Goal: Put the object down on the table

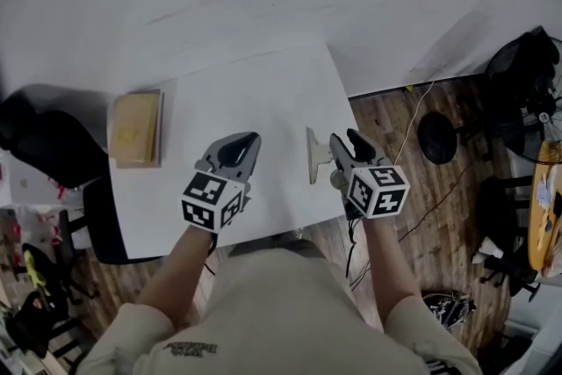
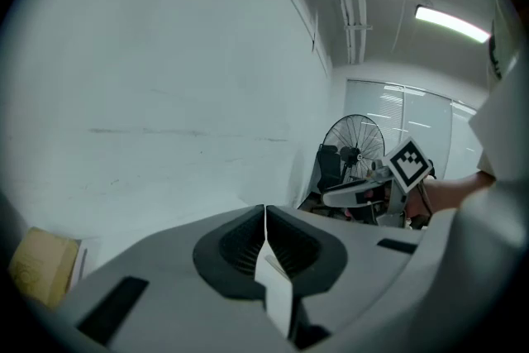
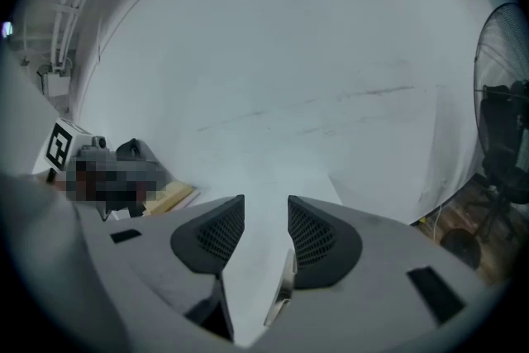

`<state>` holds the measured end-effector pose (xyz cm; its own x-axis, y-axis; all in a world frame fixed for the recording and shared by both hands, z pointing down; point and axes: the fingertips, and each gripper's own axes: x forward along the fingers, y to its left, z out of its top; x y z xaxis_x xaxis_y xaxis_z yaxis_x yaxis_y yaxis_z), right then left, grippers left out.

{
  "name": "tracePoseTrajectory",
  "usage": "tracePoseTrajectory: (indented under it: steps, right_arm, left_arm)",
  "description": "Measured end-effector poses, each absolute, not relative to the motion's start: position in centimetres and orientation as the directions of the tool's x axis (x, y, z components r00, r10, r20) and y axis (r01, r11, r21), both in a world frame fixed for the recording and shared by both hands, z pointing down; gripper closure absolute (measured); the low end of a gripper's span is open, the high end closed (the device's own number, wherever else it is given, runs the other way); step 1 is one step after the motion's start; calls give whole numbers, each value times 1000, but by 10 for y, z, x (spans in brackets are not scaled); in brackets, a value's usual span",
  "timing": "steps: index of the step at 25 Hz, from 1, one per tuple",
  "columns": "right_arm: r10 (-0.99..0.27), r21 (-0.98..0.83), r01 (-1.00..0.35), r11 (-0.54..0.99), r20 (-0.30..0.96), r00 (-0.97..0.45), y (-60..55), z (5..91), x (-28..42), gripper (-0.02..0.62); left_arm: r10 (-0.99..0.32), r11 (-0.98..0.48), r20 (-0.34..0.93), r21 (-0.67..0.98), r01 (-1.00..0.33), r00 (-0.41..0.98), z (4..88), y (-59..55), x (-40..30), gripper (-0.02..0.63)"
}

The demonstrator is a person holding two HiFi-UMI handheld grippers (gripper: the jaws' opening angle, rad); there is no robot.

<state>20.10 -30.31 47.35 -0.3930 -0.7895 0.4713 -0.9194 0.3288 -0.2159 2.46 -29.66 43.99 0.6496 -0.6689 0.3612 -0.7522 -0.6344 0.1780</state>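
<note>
- Head view is showing me the right gripper (image 1: pixel 345 139) hanging over the front right corner of the white table (image 1: pixel 263 92). The pale T-shaped object (image 1: pixel 314 155) is lying on the table just to the left of its jaws.
- Right gripper view is showing those jaws standing apart, released, with nothing pressed between the pads. A thin metallic edge of the object is showing low down, right beside the inner face of the right-hand jaw, and I cannot tell whether it is touching.
- Left gripper (image 1: pixel 248 143) is hovering off to the left of the object, its jaws clenched together on nothing that I can name.
- I am judging the put-down as done or nearly done, so the risk is lying in the pulling away. If that right-hand jaw is catching the metal edge, it is going to drag or tip the object.
- With the table's edges running close below the right gripper, a drag back toward me or out to the right is likely sending the object onto the floor.
- A sideways swing of either tool is also risking a knock, since the object is lying between them.
- The tan cardboard box (image 1: pixel 136 129), well off to the left of the left gripper, is posing no hazard.
</note>
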Motion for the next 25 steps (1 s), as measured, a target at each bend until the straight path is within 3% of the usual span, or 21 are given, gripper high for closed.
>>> tracePoseTrajectory:
  steps: [8, 18, 25]
  right_arm:
    - [-847, -266, -880, 393, 268, -459, -273, 379, 186, 469]
    - [-909, -175, -903, 391, 80, -409, -243, 296, 188, 530]
    - [-917, -89, -919, 385, 73, -391, -226, 286, 191, 571]
  left_arm:
    - [-743, -625, 219, 107, -773, 632, 371, -285, 10, 581]
    - [-752, -645, 138, 53, -763, 645, 326, -264, -2, 581]
    - [-761, -638, 133, 25, -770, 635, 320, -255, -14, 581]
